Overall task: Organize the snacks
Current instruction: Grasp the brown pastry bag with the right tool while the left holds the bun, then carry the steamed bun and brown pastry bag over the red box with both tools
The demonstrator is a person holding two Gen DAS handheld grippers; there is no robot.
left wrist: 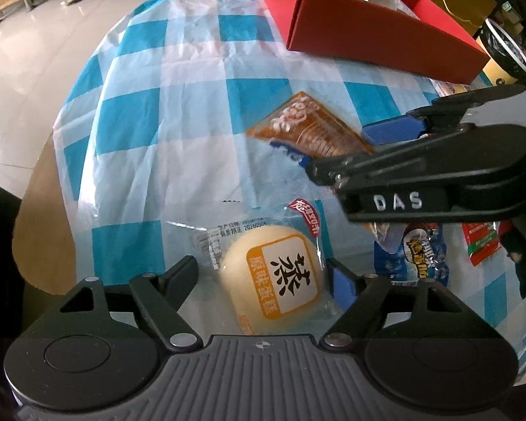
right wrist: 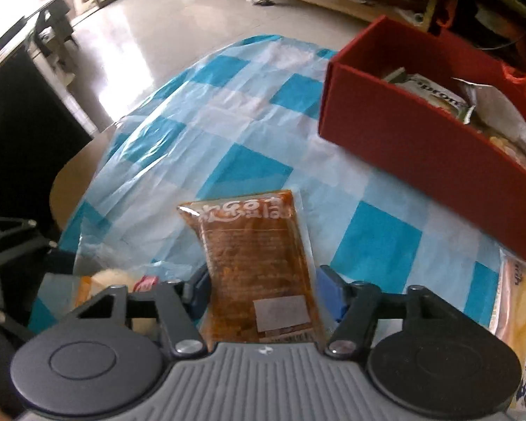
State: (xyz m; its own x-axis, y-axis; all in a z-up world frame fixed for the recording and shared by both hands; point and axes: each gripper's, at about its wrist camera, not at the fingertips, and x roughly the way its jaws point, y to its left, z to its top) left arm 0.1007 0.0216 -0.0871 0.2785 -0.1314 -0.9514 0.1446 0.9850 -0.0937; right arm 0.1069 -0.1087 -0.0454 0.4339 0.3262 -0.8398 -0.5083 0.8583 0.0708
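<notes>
A round steamed cake packet (left wrist: 270, 280) is seen lying between the parted, untouching fingers of the left claw (left wrist: 263, 277) on the checked worktop (left wrist: 179, 122). The brown snack packet (right wrist: 259, 266) is gripped by the right claw (right wrist: 263, 298). Farther off, right, a red box (right wrist: 420, 140) is set.

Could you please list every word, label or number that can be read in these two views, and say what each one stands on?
"DAS": white letters on the black right gripper.
"蒸": large black character on the round pale steamed cake in clear wrap.
"原味蛋糕": white on that cake's orange label band.
"2026": start of a date on the cake wrapper; the rest is too blurred.
White characters on the brown flat snack pouch: not legible.
Print on the blue foil packet: blurred.
</notes>
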